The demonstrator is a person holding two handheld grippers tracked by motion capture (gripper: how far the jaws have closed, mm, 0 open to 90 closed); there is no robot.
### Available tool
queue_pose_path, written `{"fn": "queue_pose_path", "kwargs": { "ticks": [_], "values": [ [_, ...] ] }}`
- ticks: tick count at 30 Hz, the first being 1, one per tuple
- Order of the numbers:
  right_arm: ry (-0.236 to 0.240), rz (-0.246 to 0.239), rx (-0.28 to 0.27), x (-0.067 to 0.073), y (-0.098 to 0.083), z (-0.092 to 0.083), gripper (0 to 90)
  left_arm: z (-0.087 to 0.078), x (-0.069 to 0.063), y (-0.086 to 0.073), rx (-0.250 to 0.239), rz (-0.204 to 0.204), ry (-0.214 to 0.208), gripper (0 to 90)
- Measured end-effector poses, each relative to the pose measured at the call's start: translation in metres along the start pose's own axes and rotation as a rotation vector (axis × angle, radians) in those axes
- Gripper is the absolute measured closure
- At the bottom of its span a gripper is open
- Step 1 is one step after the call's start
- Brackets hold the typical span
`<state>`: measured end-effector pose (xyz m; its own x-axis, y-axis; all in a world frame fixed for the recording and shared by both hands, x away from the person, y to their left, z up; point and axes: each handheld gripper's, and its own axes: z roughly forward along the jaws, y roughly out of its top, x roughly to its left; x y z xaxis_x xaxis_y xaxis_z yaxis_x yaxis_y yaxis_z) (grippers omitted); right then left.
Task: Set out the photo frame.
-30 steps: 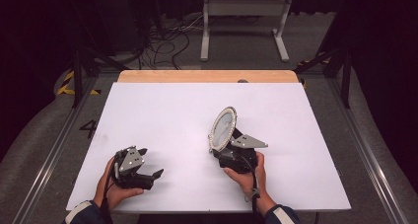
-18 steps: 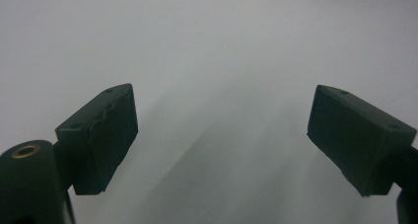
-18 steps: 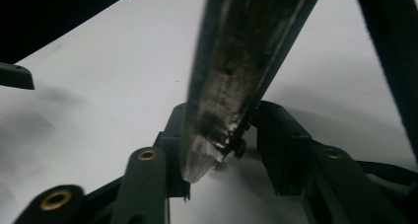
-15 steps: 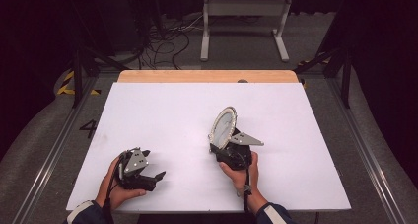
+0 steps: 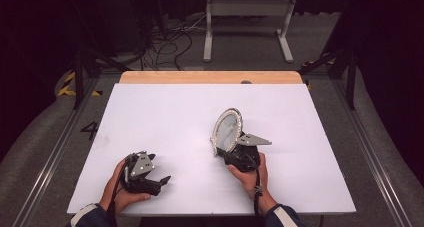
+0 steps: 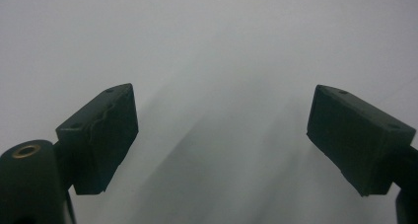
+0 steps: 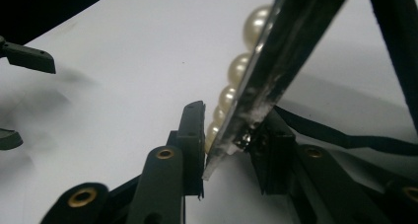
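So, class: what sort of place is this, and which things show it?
Probably a lab or recording studio: a white table in a dark room, loose cables on the floor, and metal rails alongside.

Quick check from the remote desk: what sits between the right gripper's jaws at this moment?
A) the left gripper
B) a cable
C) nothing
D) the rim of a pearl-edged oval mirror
D: the right gripper view shows the right gripper with its jaws on either side of the pearl-edged mirror, which stands tilted on the table.

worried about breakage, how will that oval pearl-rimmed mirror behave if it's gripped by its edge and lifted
The oval pearl-rimmed mirror looks stiff and thin, so probably fragile. The right hand-held gripper has only its lower rim between the jaws, so it may pivot or slip. Its round pearls likely give uneven purchase.
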<state>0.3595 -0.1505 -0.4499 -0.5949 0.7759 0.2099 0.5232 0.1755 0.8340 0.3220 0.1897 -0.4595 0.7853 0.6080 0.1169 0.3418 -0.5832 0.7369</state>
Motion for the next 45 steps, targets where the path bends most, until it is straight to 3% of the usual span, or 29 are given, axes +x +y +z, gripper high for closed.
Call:
{"fn": "queue_pose_path", "kwargs": {
  "ticks": [12, 18, 22, 26, 34, 41, 45],
  "values": [
    [0.068, -0.037, 0.057, -0.008, -0.002, -0.015, 74.8, -0.001, -0.001, 0.000, -0.010, 0.005, -0.008, 13.0],
    [0.075, -0.039, 0.045, -0.009, -0.002, -0.014, 72.5, -0.001, -0.002, 0.000, -0.011, 0.006, -0.014, 12.9],
    [0.050, -0.024, 0.024, -0.007, -0.002, -0.009, 63.2, 0.000, -0.002, 0.000, -0.006, 0.010, -0.014, 12.8],
    [0.064, 0.000, -0.006, -0.007, -0.002, -0.003, 61.7, 0.000, -0.002, 0.000, -0.007, 0.008, -0.014, 12.8],
    [0.023, 0.053, -0.053, -0.004, -0.002, 0.001, 71.3, 0.001, -0.002, 0.000, -0.003, 0.010, -0.015, 12.8],
    [0.039, 0.051, -0.039, -0.006, -0.001, 0.000, 72.3, 0.002, -0.003, 0.000, 0.003, 0.012, -0.019, 12.7],
    [0.081, 0.060, -0.012, -0.012, -0.001, -0.001, 74.7, 0.002, -0.002, 0.000, 0.007, 0.014, -0.021, 12.6]
  ]
}}
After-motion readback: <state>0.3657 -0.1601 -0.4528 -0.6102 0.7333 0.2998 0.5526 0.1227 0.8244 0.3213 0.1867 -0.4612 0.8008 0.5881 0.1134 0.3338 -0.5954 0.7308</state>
